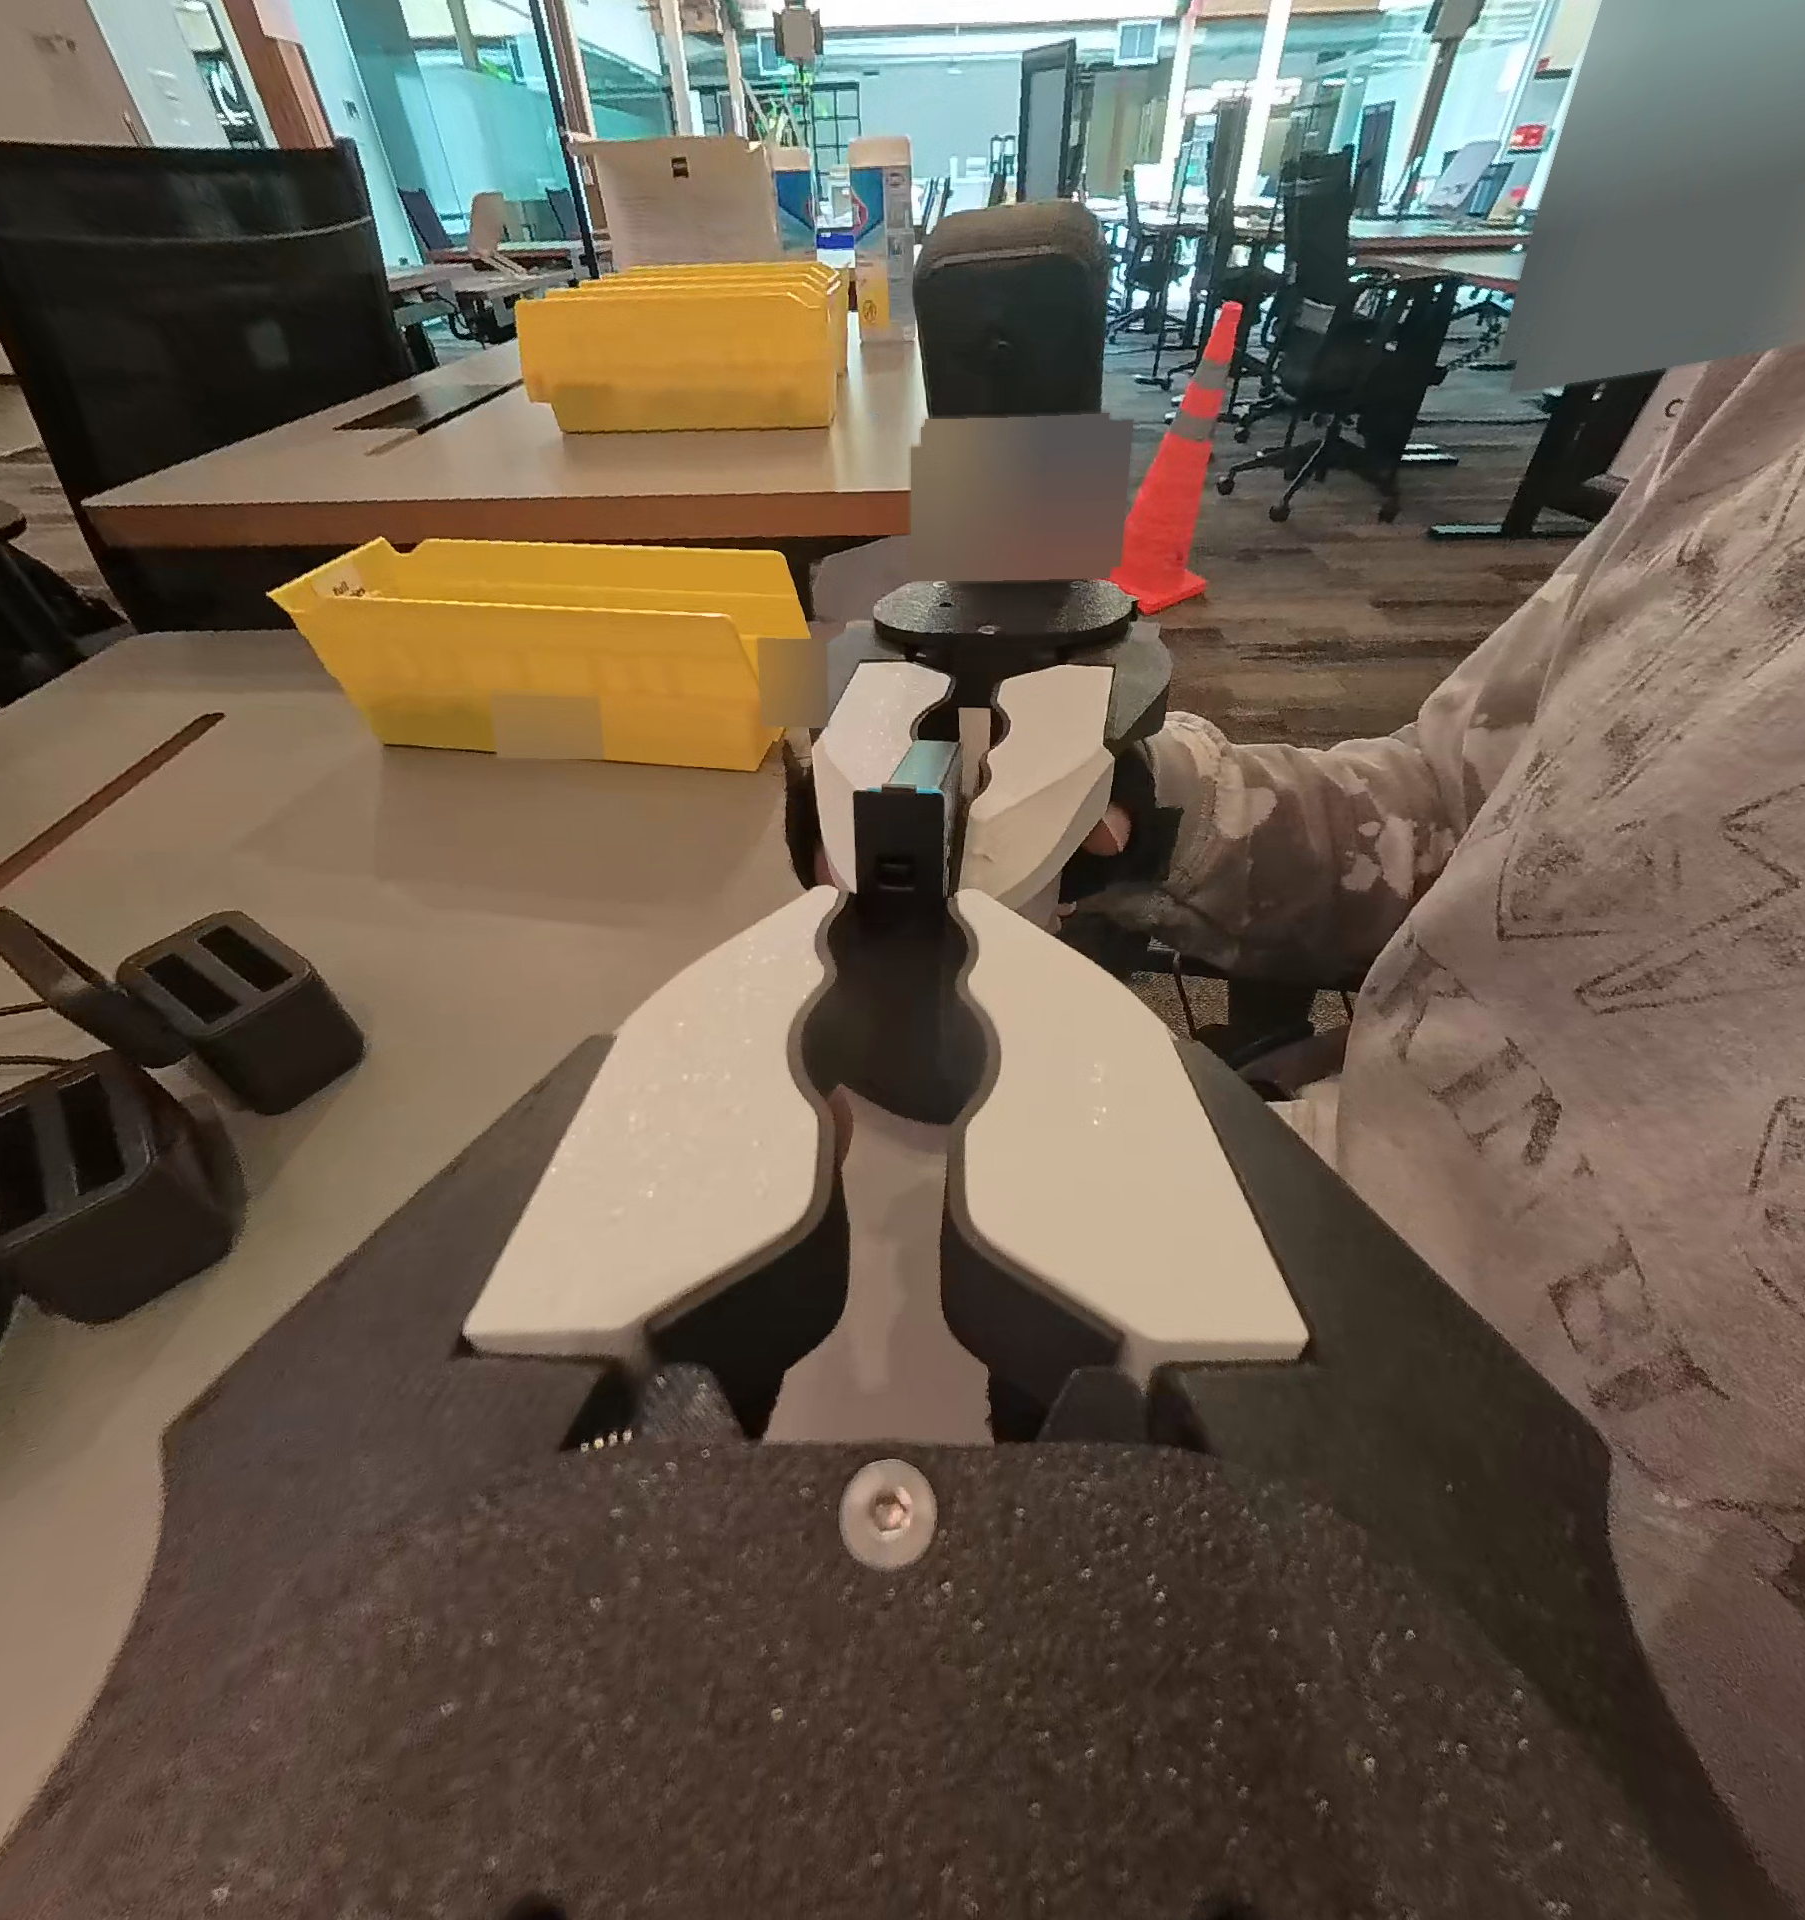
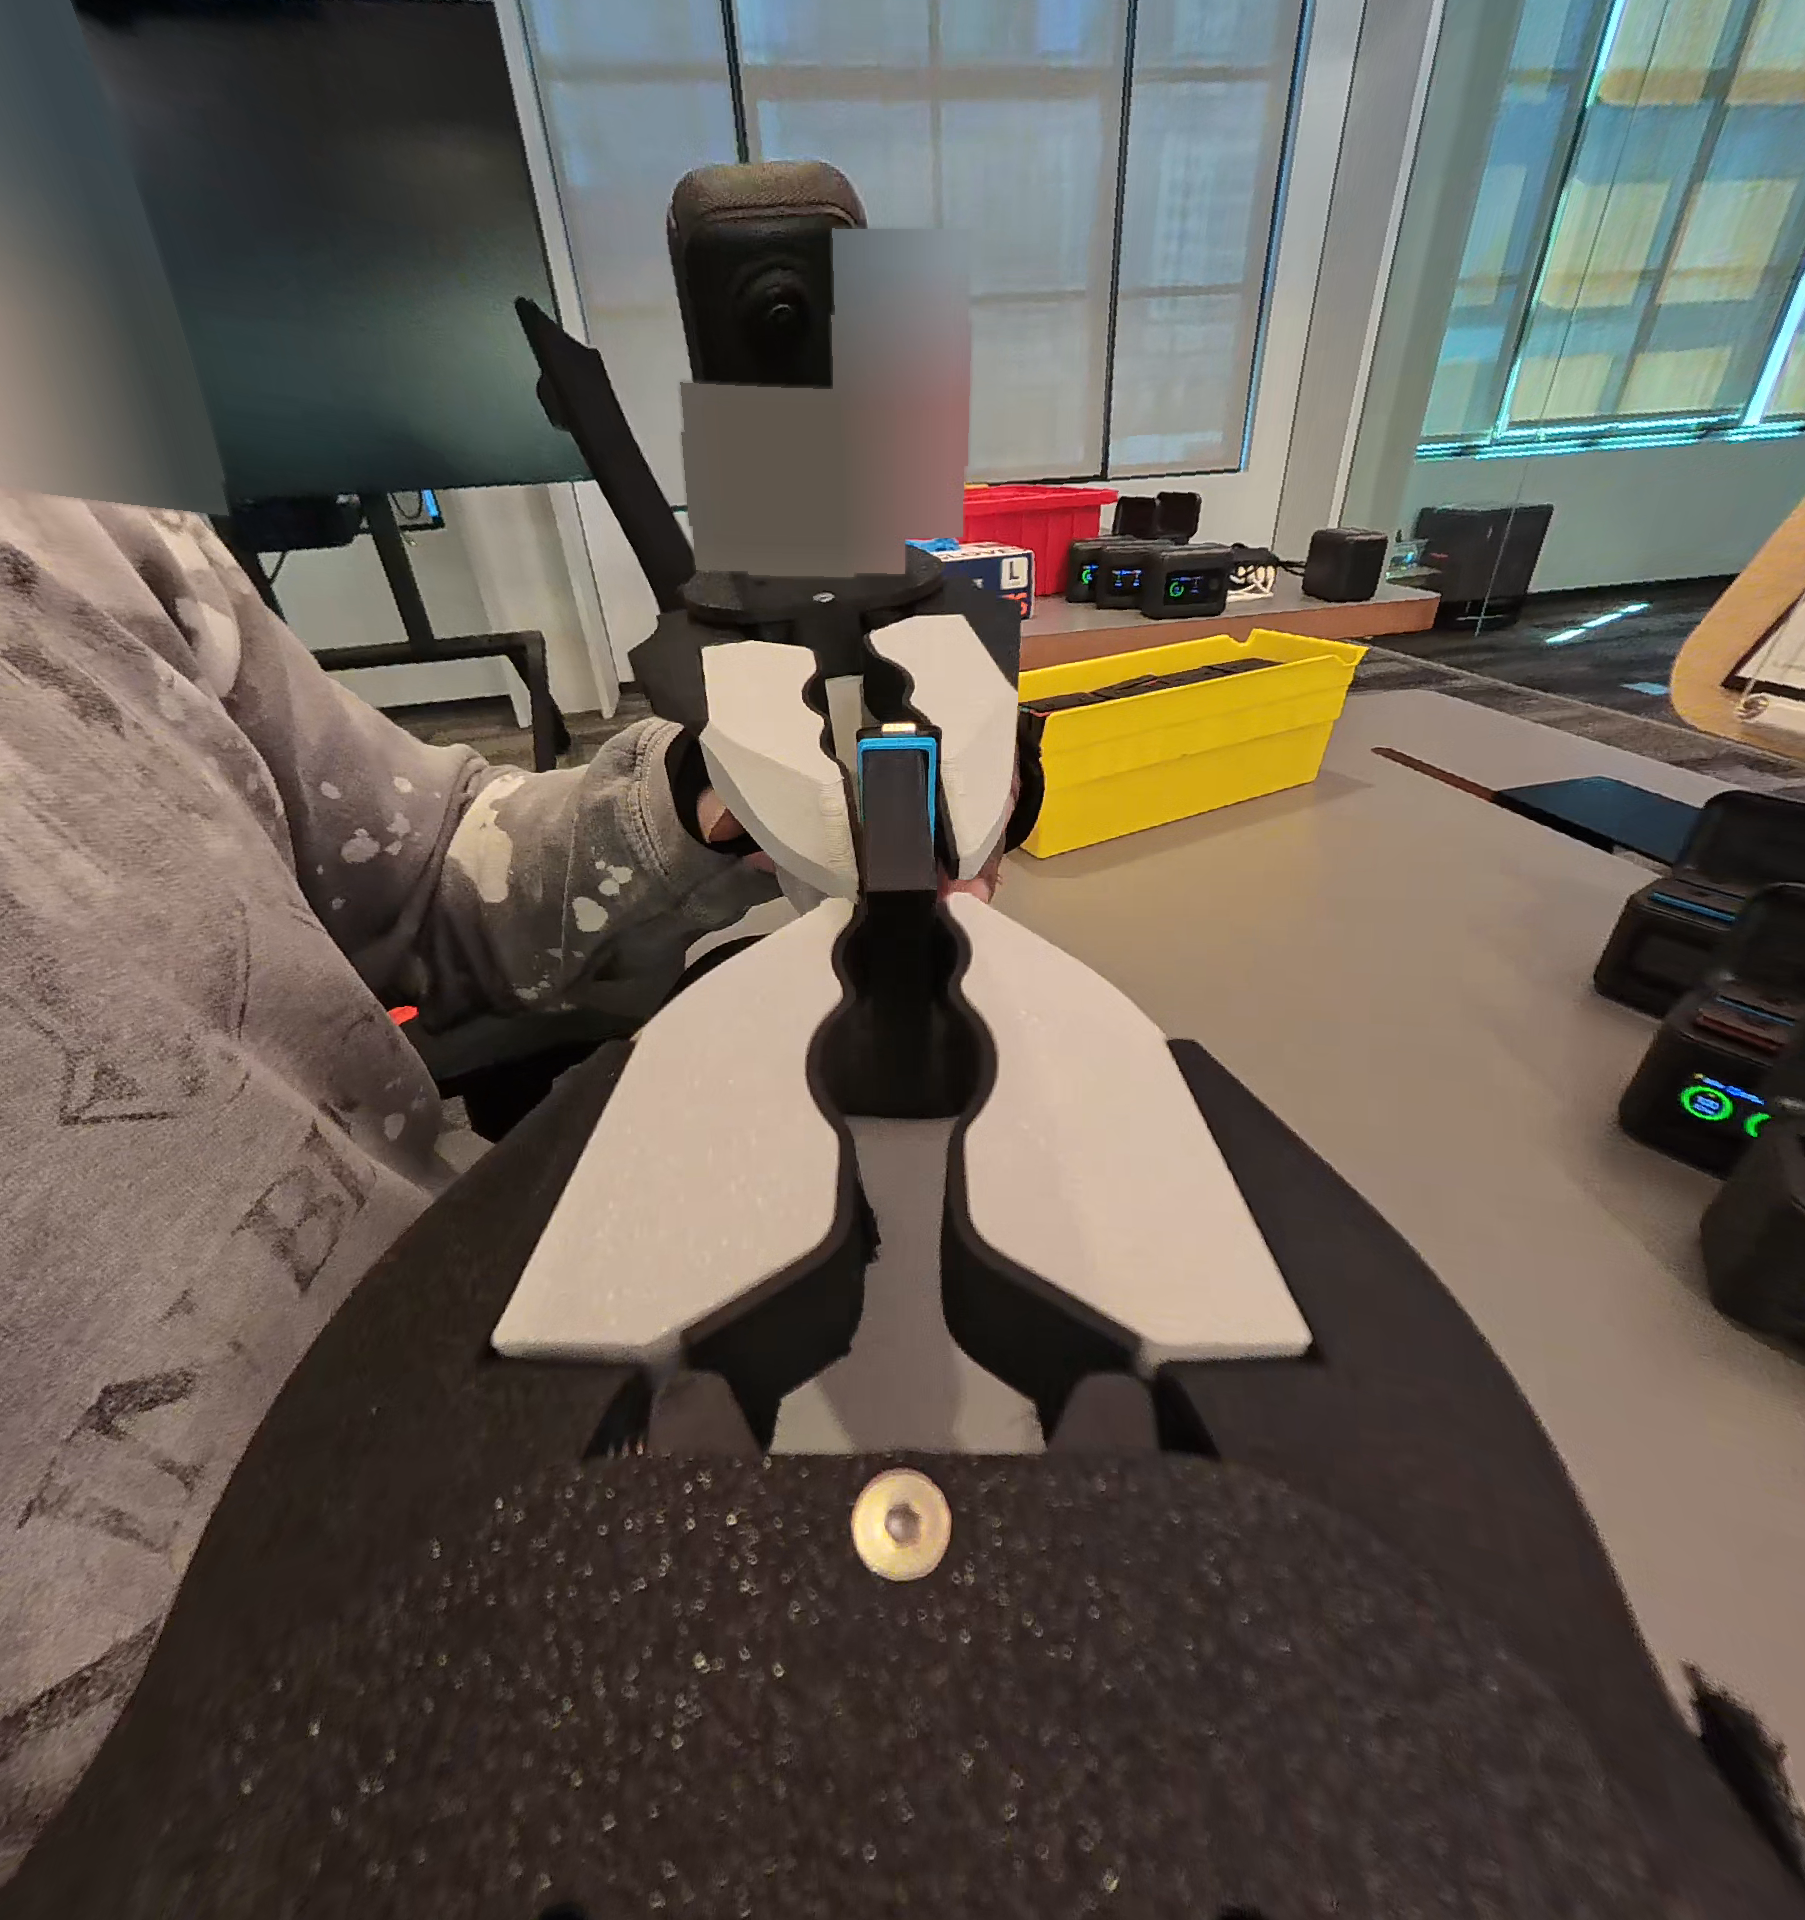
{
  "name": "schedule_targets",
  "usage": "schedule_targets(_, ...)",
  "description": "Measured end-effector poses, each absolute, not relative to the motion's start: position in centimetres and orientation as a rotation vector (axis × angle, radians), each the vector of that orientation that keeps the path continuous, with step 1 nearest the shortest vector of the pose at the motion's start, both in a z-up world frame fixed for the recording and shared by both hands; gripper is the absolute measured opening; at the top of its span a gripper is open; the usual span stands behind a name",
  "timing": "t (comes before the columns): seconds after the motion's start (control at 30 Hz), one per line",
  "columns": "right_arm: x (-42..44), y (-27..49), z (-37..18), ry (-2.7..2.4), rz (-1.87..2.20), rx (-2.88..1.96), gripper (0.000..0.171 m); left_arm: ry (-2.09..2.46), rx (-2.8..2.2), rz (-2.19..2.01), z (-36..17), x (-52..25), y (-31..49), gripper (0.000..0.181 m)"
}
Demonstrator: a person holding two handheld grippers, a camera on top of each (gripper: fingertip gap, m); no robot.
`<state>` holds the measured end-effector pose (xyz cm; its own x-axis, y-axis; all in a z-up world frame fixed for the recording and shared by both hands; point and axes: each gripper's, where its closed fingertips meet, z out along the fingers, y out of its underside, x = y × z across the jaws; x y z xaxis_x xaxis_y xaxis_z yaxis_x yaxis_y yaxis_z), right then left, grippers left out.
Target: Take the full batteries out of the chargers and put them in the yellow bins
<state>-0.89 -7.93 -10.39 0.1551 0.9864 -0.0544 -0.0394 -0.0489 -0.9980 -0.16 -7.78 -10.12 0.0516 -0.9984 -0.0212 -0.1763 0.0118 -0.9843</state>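
One black battery with blue trim (image 1: 900, 831) is held in the air between my two grippers, which face each other tip to tip above the grey table (image 1: 410, 883). My left gripper (image 1: 900, 902) is closed on its near end. My right gripper (image 1: 945, 764) grips its far end. In the right wrist view the battery (image 2: 896, 821) stands between my right gripper (image 2: 900, 904) and the left gripper (image 2: 877, 769). Black chargers (image 1: 243, 1003) with empty slots sit at the left. Other chargers (image 2: 1708, 1081), one showing green lights, sit at the right. Yellow bins (image 1: 555, 665) (image 2: 1189, 738) stand behind; the right one holds black batteries.
A person in a grey patterned sweatshirt (image 1: 1604, 987) holds both grippers. Stacked yellow bins (image 1: 680, 343) sit on a farther table. An orange cone (image 1: 1173, 468) stands on the floor. A red bin (image 2: 1033, 520) and more chargers (image 2: 1178, 582) sit on a low back table. My left and right fingertips are right by each other.
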Motion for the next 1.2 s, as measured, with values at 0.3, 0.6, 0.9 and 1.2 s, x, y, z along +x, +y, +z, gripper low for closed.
schedule_targets(0.3,-0.2,-6.3,-11.2,-0.982,1.012,-1.352,0.016,1.263,-1.391,-1.033,-11.0,0.3,-6.4,0.015)
schedule_targets(0.6,2.2,-3.0,-11.9,-0.859,0.903,-1.42,0.017,1.198,-1.511,-0.94,-13.0,-0.9,-2.8,0.015)
schedule_targets(0.9,8.8,2.5,-13.4,-0.555,0.73,-1.549,0.015,1.151,-1.736,-0.649,-14.1,-3.8,4.5,0.015)
schedule_targets(1.2,10.5,4.0,-15.6,-0.469,0.623,-1.603,0.012,1.192,-1.91,-0.412,-13.5,-2.9,12.2,0.015)
